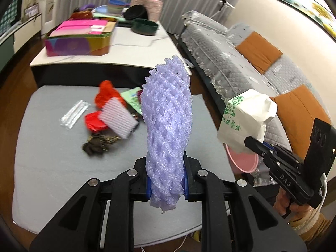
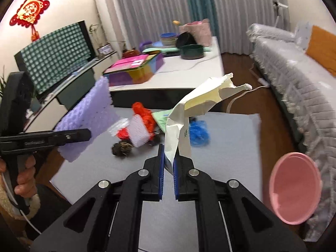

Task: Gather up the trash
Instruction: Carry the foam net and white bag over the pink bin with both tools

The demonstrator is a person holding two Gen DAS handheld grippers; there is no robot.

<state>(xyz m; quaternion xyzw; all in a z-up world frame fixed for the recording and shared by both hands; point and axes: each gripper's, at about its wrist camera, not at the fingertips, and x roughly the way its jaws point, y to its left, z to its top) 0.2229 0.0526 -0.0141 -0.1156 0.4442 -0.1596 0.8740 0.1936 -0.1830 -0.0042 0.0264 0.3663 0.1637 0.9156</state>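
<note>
My left gripper (image 1: pixel 167 176) is shut on a purple foam fruit net (image 1: pixel 168 117) and holds it upright above the grey table (image 1: pixel 52 168). It also shows in the right wrist view (image 2: pixel 88 121). My right gripper (image 2: pixel 168 163) is shut on a crumpled white paper bag (image 2: pixel 199 105) with green print, seen at the right in the left wrist view (image 1: pixel 245 124). A pink bin (image 2: pixel 296 187) stands on the floor right of the table, its rim showing below the bag (image 1: pixel 243 163). On the table lie a red plastic bag (image 1: pixel 105 96), white foam (image 1: pixel 119 117), a dark clump (image 1: pixel 96 145) and a blue wrapper (image 2: pixel 198 133).
A clear packet (image 1: pixel 73 113) and a green wrapper (image 1: pixel 132 98) lie on the grey table. Behind it is a white table (image 1: pixel 134 48) with a colourful box (image 1: pixel 77 37) and bowls. A grey covered sofa (image 1: pixel 241 63) runs along the right.
</note>
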